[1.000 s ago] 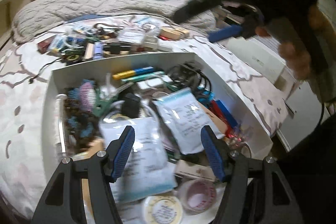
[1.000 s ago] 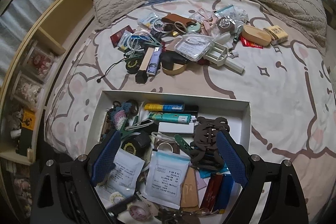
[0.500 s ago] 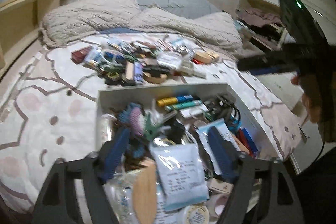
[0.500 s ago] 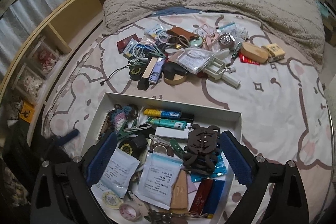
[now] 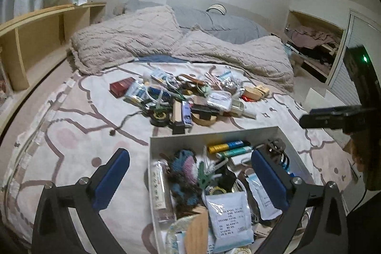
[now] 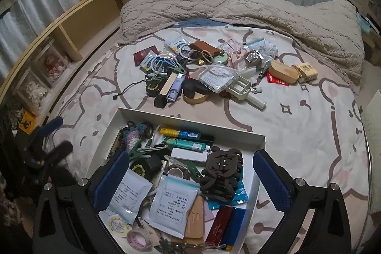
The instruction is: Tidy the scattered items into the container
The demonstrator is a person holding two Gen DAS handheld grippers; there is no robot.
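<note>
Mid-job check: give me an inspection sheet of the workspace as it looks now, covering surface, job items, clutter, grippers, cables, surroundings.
Surface: patterned bedspread, wrinkled.
Job's things: white container already crowded with packets, tubes and tape rolls; scattered pile on the bed beyond it.
Clutter: fuzzy beige blanket bunched behind the pile.
Grippers: left gripper and right gripper have just been opening; both open and empty above the container.
Cables: thin black cord trailing from the pile.
Surroundings: wooden shelf alongside the bed.

The bed (image 6: 297,125) carries a white container (image 6: 190,119) at lower centre, a pile of scattered items (image 6: 209,70) mid-frame, and blankets (image 6: 238,6) above.
</note>
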